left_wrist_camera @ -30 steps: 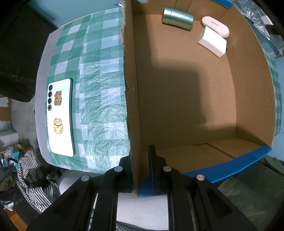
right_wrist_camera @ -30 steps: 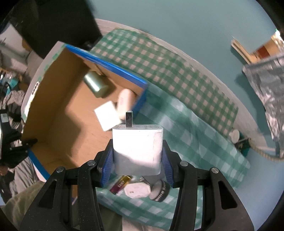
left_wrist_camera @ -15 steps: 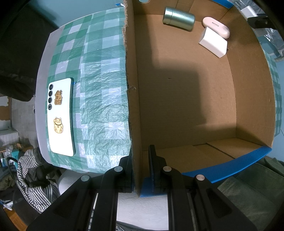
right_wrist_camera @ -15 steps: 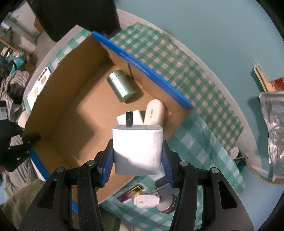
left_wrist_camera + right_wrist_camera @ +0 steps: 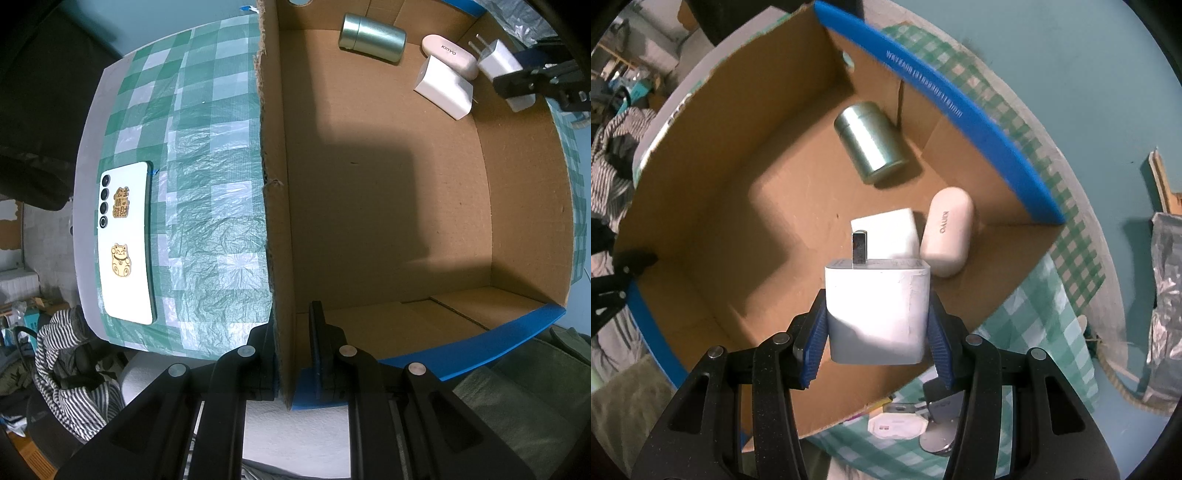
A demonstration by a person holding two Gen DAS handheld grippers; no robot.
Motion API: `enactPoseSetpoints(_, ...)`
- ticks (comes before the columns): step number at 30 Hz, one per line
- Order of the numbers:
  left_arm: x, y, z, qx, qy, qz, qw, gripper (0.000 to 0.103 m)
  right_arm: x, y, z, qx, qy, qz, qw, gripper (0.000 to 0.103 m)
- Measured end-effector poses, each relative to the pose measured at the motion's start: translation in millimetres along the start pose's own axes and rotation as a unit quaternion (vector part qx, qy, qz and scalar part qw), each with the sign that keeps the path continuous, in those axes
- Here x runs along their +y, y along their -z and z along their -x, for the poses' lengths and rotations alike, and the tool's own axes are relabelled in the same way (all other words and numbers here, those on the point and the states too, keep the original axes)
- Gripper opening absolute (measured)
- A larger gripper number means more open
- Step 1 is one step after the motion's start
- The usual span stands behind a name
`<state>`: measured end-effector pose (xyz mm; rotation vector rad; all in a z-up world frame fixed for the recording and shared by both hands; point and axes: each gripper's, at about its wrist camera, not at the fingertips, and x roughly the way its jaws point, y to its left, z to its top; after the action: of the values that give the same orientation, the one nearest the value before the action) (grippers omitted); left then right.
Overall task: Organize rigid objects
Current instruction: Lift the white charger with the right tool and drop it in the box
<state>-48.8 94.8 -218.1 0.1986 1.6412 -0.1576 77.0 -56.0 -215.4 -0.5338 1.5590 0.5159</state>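
White charger point(image 5: 877, 310) sits clamped in the right gripper point(image 5: 877, 341); left gripper point(image 5: 291, 354) pinches the cardboard box point(image 5: 275, 229) wall.

table point(image 5: 86, 155) | checked cloth point(image 5: 207, 155) | on it: phone point(image 5: 125, 243), cardboard box point(image 5: 388, 206)

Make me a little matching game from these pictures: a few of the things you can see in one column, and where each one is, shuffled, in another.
Things:
1. metal tin
2. phone
3. white charger
4. box wall

Places:
A. clamped in the left gripper
B. lying on its side inside the box
C. held in the right gripper above the box
D. on the checked cloth outside the box

Pairs: 1-B, 2-D, 3-C, 4-A
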Motion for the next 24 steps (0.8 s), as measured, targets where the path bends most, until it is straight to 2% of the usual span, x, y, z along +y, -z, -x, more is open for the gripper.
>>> enactPoseSetpoints(11,1,1,0,0.0,0.0,0.0,1.0,0.013,1,0,-4,-0.003,-0.002,-0.002,1.0,0.05)
enactPoseSetpoints(24,0,1,0,0.001,0.0,-0.001,1.0,0.013,-7,12,37,-0.045,-0.013,-0.035,0.998,0.051)
